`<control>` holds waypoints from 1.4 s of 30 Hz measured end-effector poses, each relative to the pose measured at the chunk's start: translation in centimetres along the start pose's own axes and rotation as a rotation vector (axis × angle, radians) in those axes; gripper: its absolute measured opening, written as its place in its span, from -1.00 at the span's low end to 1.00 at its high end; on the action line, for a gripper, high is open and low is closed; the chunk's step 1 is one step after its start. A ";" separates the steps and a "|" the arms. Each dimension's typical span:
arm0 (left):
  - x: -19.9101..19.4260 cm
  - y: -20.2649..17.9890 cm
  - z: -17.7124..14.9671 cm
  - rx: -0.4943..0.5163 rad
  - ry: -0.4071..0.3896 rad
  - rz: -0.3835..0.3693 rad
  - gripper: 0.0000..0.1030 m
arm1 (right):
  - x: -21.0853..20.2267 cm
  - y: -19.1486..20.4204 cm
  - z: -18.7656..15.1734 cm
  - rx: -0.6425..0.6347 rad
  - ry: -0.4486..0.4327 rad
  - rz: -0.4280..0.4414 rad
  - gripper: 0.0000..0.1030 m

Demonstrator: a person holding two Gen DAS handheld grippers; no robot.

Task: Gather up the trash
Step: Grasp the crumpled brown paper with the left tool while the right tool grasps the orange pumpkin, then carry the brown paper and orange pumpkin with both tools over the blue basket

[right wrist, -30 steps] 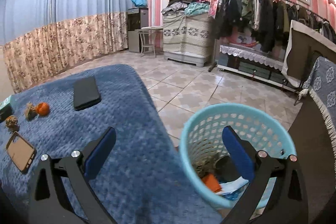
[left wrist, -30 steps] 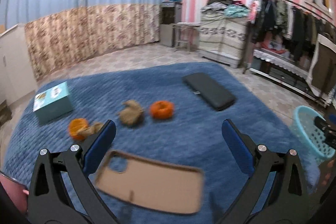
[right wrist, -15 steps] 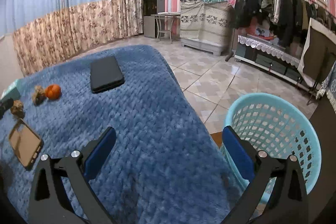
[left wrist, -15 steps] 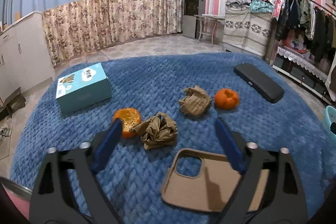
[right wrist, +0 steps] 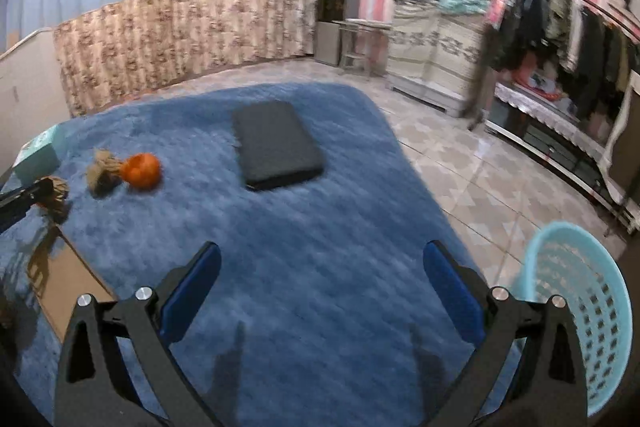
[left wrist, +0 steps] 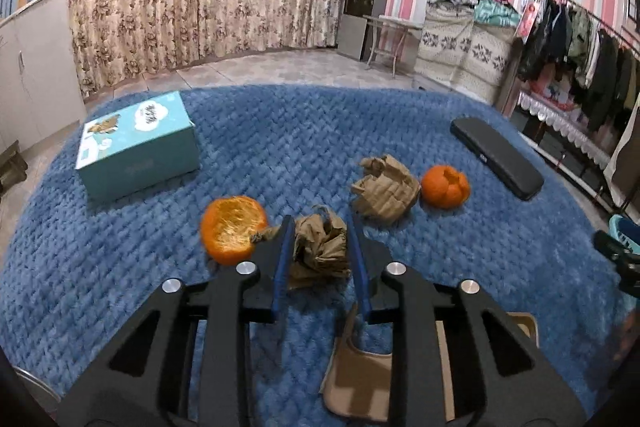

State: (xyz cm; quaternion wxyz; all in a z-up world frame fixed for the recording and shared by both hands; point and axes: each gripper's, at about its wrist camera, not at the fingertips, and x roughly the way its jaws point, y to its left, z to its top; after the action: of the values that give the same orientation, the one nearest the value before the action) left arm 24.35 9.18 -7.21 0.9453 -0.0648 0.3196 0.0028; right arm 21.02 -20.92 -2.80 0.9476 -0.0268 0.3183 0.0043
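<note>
A: How is the left gripper (left wrist: 319, 247) posed?

B: It is tilted down toward the blue rug (left wrist: 120, 267), with its black arms stretched forward. Its jaws have just been closing, and a crumpled brown paper wad (left wrist: 318, 247) is seen between the blue pads (left wrist: 282, 259). The pads are set against both sides of the wad, so it is gripped, and it is not lifted off the rug.

A: And what is found around it?

B: An orange peel (left wrist: 233, 229) is seen just left of the wad, touching the left finger. A second paper wad (left wrist: 385, 189) is placed beyond, with another peel (left wrist: 445, 185) just beside it. A teal box (left wrist: 138, 151) is set well to the left, and a black case (left wrist: 496, 157) far right. A tan phone case (left wrist: 360, 375) is partly hidden under the fingers.

A: And the right gripper (right wrist: 322, 289)?

B: It is also angled down over the rug, with its jaws spread wide and nothing between them. The basket (right wrist: 576, 315) is seen at its right, standing on the tiled floor beside the rug's edge. The left gripper's tip and its wad are glimpsed at the far left edge of that view.
</note>
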 end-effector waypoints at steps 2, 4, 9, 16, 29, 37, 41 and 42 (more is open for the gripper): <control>-0.5 0.4 0.1 0.002 -0.016 0.005 -0.54 | 0.7 1.8 0.7 -0.027 0.001 0.045 0.92; -1.2 0.8 0.2 0.005 -0.035 0.016 -0.54 | 1.4 3.2 1.2 -0.040 0.005 0.083 0.92; -2.1 3.1 0.7 -0.028 -0.101 0.093 -0.54 | 3.5 6.6 2.7 -0.072 0.014 0.155 0.92; -1.7 6.0 1.3 -0.123 -0.121 0.124 -0.54 | 7.2 11.9 4.0 -0.155 0.082 0.262 0.92; -1.2 6.9 1.6 -0.138 -0.108 0.130 -0.54 | 11.2 16.0 5.2 -0.241 0.158 0.384 -0.21; -1.9 5.0 2.0 -0.116 -0.097 0.095 -0.54 | 6.9 12.7 4.3 -0.182 0.103 0.397 -0.31; -3.2 2.4 2.4 -0.067 -0.104 0.025 -0.54 | 3.7 9.9 3.9 -0.150 0.066 0.363 -0.32; -3.4 1.8 2.5 -0.058 -0.106 0.010 -0.54 | 3.2 9.1 4.0 -0.136 0.063 0.355 -0.32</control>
State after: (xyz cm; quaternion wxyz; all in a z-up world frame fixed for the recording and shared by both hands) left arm 23.08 11.35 -3.38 0.9587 -0.0902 0.2690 0.0201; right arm 25.73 -11.66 -2.03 0.9176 -0.0345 0.3463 0.1922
